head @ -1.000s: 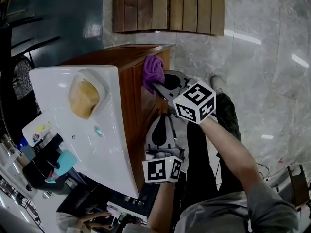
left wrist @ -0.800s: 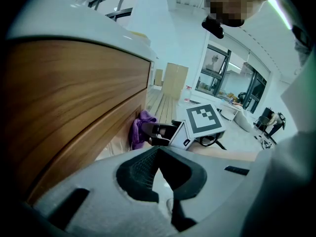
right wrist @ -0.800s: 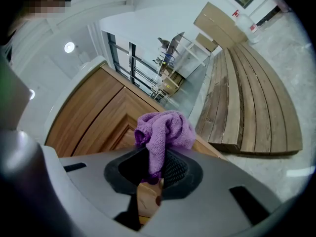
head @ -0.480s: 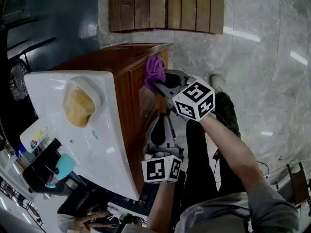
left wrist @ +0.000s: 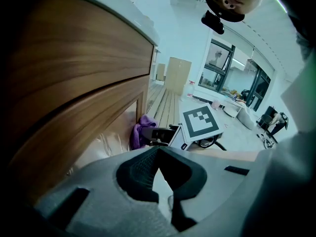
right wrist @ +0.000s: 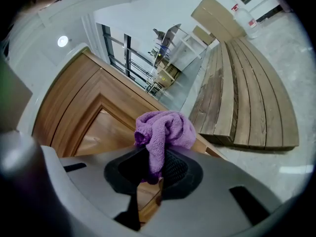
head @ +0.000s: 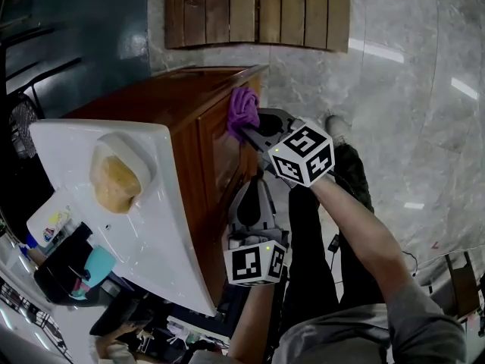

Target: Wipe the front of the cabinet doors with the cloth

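Right gripper pinches purple cloth at cabinet door; left gripper closed, empty. Narrow hold: rubbing could pull it free.

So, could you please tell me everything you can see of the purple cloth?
The cloth is purple and fluffy, like terry or microfibre, bunched into a soft wad. The right claw is shut on its lower fold, so most of it bulges out beyond the tips. It is held at the upper far corner of the wooden cabinet door, seemingly pressed against the front. Nothing else touches it.
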The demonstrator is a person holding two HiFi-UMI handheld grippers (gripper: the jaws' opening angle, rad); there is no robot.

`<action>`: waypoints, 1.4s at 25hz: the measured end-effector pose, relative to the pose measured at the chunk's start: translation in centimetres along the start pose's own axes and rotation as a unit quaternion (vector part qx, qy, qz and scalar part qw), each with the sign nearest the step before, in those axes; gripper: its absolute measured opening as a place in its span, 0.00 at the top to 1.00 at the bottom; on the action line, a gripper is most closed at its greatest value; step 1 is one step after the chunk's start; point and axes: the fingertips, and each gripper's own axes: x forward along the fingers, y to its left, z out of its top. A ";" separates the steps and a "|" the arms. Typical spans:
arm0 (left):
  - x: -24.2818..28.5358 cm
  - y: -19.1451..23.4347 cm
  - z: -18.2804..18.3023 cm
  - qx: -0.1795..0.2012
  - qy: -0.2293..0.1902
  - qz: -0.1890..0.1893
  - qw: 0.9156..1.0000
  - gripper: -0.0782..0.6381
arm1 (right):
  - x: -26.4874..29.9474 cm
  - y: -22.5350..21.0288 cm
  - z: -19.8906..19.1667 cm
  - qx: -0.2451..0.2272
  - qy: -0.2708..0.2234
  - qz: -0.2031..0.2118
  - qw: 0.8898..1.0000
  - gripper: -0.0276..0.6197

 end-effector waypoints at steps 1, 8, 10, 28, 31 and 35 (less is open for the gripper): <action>0.2 0.0 0.0 0.000 0.001 0.001 1.000 0.88 | 0.1 -0.2 -0.1 0.002 0.001 -0.001 1.000 0.86; 1.4 0.1 -1.1 0.002 0.015 -0.004 1.000 0.88 | 0.7 -1.7 -1.3 0.011 0.016 -0.012 1.000 0.86; 1.8 0.1 -1.6 0.001 0.020 -0.004 1.000 0.88 | 1.0 -2.3 -1.7 0.016 0.021 -0.016 1.000 0.86; 3.4 0.7 -3.0 -0.002 0.037 -0.005 0.999 0.88 | 2.5 -6.3 -4.2 0.003 0.067 -0.041 0.997 0.86; 3.5 0.6 -3.3 -0.002 0.038 -0.006 0.999 0.88 | 2.5 -6.6 -4.4 0.000 0.071 -0.047 0.996 0.86; 3.7 0.4 -3.4 -0.003 0.039 -0.004 0.999 0.88 | 2.5 -7.2 -4.4 -0.004 0.078 -0.057 0.995 0.86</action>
